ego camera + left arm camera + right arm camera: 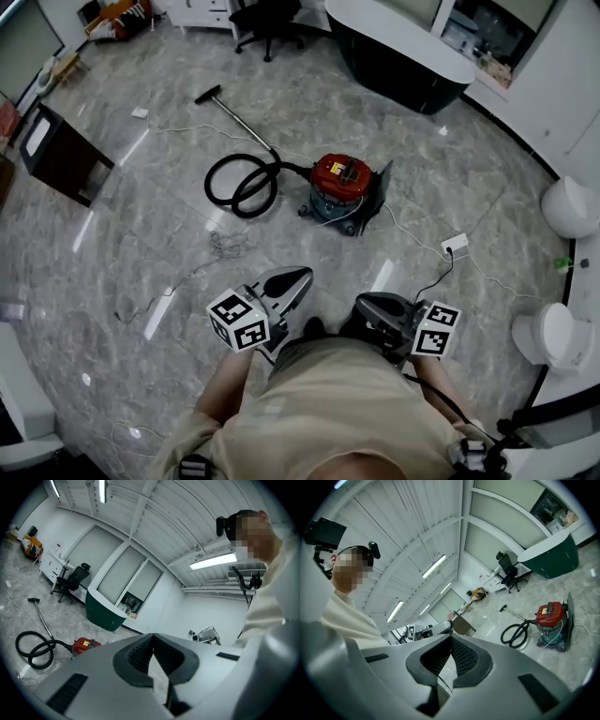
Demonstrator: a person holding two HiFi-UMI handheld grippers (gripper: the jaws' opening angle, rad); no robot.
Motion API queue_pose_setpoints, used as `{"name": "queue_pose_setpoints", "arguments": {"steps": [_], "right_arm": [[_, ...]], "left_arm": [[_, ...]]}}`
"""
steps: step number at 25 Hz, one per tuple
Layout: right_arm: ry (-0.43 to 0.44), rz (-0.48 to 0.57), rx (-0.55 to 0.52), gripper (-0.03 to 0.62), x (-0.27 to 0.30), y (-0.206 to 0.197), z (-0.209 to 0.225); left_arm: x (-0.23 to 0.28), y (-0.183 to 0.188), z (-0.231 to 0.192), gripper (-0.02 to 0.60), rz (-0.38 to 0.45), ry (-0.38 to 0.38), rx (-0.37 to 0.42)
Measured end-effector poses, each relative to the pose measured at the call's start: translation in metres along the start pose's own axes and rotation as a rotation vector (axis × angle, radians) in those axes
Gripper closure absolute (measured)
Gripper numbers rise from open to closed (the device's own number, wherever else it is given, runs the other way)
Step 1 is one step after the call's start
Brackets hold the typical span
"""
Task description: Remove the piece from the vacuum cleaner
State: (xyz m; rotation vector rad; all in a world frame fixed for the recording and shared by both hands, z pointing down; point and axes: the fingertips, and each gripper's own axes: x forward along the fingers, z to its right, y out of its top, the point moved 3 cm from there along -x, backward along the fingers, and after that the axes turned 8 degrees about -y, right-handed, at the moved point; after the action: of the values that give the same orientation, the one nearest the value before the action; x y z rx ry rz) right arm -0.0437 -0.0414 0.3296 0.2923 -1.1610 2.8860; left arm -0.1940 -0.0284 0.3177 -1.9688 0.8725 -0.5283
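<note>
**Operator standing, both tools held near the waist.** The left gripper [302, 275] and the right gripper [364, 302] each have their jaws pressed together, tips meeting, with nothing between them.

The vacuum cleaner [342, 178], a red-topped canister, stands on the grey floor [450, 150] at the operator's twelve o'clock, well apart from both tools. Its black hose [242, 185] coils at the canister's nine o'clock. A rigid wand [244, 122] runs on toward ten o'clock and ends in the floor nozzle [208, 94].

**Handling, as judged.** Which piece is meant cannot be told from here. If it is the hose, it is probably soft and springy along its length, so it is best taken at the stiffer end where it enters the canister. The canister looks heavy but may shift when pulled, so the other tool should steady it.
</note>
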Motion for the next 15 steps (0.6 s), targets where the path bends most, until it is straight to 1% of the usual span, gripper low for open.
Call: {"name": "queue_pose_setpoints", "arguments": {"steps": [3,5,9,12,15], "right_arm": [[0.006,0.024,0.016,0.591,-0.016,0.011,0.014],[-0.009,0.07,0.041,0.591,-0.032,0.019,0.028],[-0.044,0.169,0.105,0.591,-0.067,0.037,0.06],[-0.043,0.192,0.098,0.591,-0.089,0.051,0.08],[-0.03,0.198,0.098,0.591,-0.106,0.066,0.099]], "left_arm": [[0.026,-0.003,0.002,0.577,-0.048,-0.001,-0.008],[0.046,-0.005,0.0,0.577,-0.088,-0.009,-0.009],[0.099,-0.002,0.004,0.577,-0.146,-0.044,0.018],[0.141,-0.001,0.01,0.577,-0.181,-0.064,0.036],[0.175,0.001,0.014,0.577,-0.211,-0.056,0.047]]}}
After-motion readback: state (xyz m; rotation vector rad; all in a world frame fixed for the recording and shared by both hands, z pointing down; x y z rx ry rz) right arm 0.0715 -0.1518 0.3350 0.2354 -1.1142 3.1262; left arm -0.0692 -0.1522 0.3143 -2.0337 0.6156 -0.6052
